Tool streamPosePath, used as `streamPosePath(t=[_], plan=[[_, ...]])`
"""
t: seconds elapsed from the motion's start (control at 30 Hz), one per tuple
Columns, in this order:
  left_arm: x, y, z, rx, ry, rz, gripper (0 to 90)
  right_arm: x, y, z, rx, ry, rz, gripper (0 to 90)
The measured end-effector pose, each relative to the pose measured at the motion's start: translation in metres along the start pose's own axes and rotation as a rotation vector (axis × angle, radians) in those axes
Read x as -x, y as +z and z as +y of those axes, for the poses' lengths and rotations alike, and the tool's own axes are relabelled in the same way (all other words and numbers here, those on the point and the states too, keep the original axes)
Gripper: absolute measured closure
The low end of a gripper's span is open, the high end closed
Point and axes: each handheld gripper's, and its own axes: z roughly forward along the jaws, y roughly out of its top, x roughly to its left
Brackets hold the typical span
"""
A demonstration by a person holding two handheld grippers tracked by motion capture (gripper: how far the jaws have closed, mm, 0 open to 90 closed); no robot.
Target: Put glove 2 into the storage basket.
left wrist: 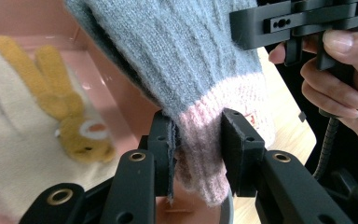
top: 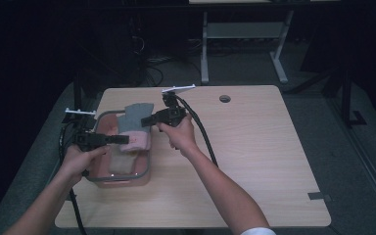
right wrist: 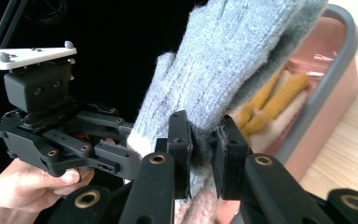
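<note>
While over bin (top: 142, 174), both tongs (left wrist: 198, 140) (right wrist: 204, 149) clamp glove (left wrist: 186, 60).

Light wooden table (top: 254, 161), rounded corners, filling the middle of the high view. Round cable hole (top: 224, 98) near the upper edge, centre. Small dark tab (top: 319, 197) at the lower right edge. Pink basket with grey rim (top: 142, 175) resting on the left part, close to the left edge. Grey floor (top: 352, 161) all around.
</note>
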Motion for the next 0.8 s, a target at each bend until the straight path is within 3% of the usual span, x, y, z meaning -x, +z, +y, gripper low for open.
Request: streamPosePath(t=[0.8], plan=[[-0.024,-0.016,-0.009,-0.028,-0.021,0.072,66.7,-0.002,0.039,0.002,-0.043,0.002,0.017,78.6]])
